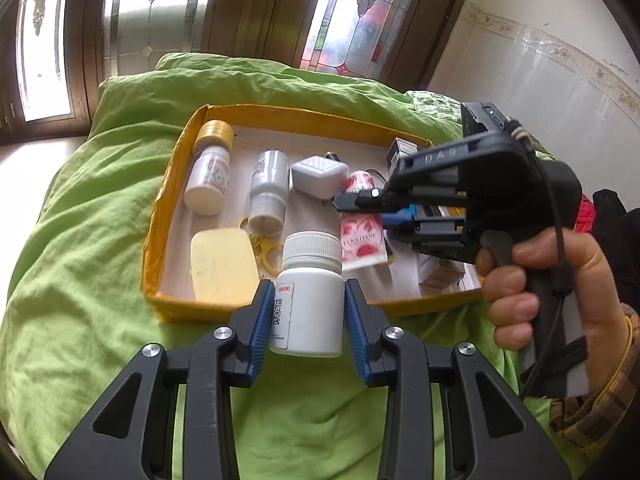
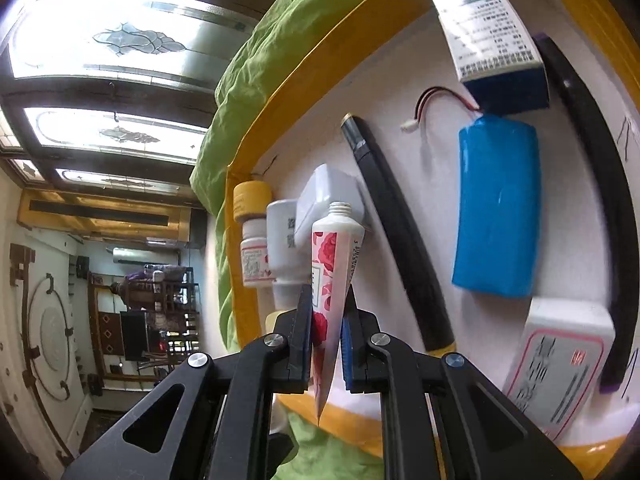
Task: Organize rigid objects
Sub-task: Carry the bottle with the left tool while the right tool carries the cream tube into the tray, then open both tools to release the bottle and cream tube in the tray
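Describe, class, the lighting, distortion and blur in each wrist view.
Left wrist view: backlit stained-glass windows blow out; fisheye bends the yellow tray; white pill bottle sharp. Right wrist view: window panes glare, tray rim curves, the boxes at the right edge smear.

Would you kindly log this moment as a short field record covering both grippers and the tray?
left gripper: shut on white pill bottle, upright, at the tray's near edge
right gripper: shut on rose-print tube, cap off, above the tray
tray: yellow-rimmed, on green bedding
tray contents: blue battery pack, white bottles lying down, small boxes
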